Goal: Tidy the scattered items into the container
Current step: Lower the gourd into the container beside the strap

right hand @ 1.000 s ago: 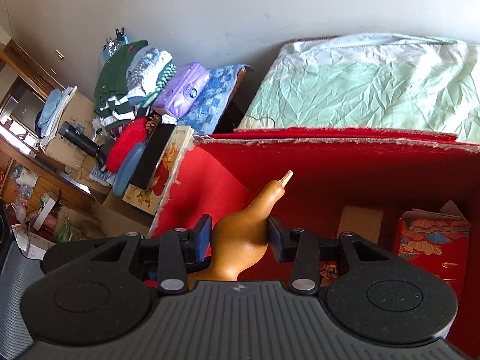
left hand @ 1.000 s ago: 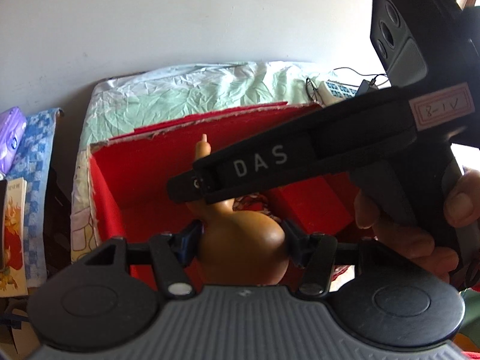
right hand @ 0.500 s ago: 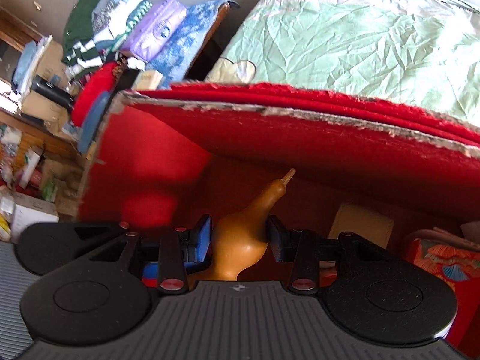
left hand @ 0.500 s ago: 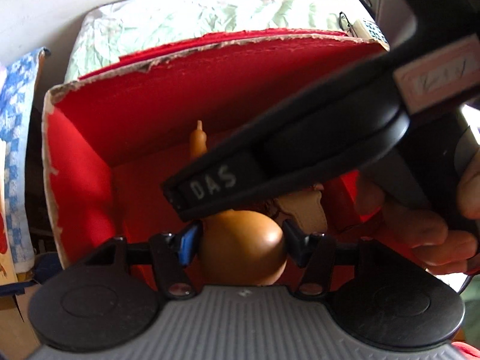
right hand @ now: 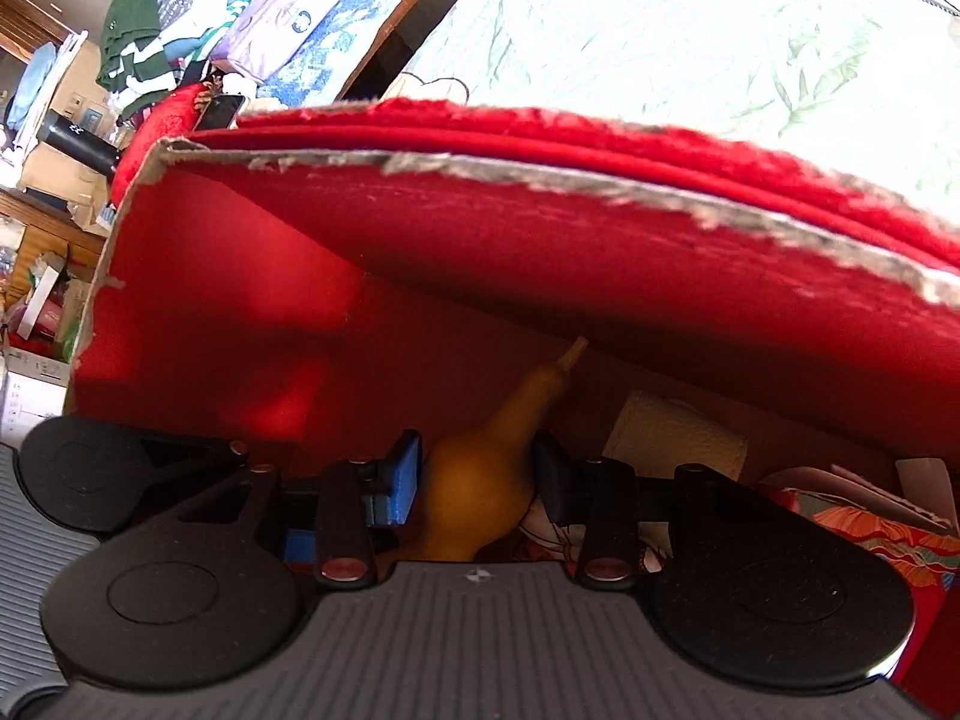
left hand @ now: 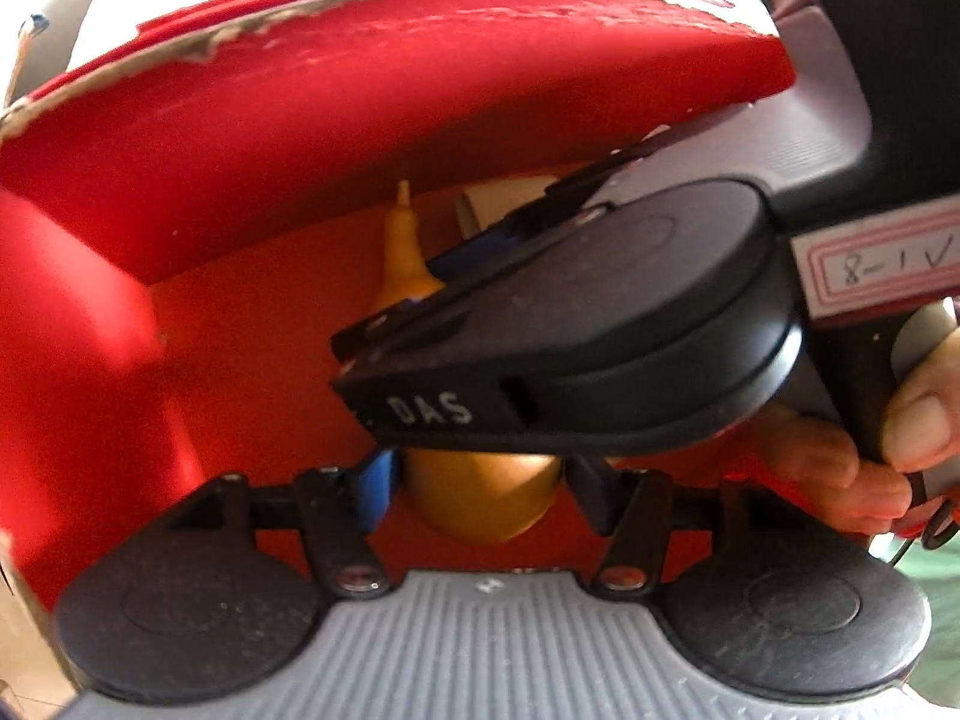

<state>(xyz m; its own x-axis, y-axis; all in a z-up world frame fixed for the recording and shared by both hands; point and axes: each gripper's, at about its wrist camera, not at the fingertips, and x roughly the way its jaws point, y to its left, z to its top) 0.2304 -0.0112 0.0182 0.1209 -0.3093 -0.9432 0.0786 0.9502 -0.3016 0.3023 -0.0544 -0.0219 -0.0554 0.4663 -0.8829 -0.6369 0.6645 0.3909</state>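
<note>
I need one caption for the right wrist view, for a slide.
Right gripper holds a tan gourd by its neck inside the red box.

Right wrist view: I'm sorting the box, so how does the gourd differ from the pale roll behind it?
The gourd is smooth and orange-brown; the roll is cream and textured. The gourd swells low and tapers to a thin stem; the roll is a stubby cylinder. The gourd is nearer the camera, the roll by the far wall. Both are inside the red box.
</note>
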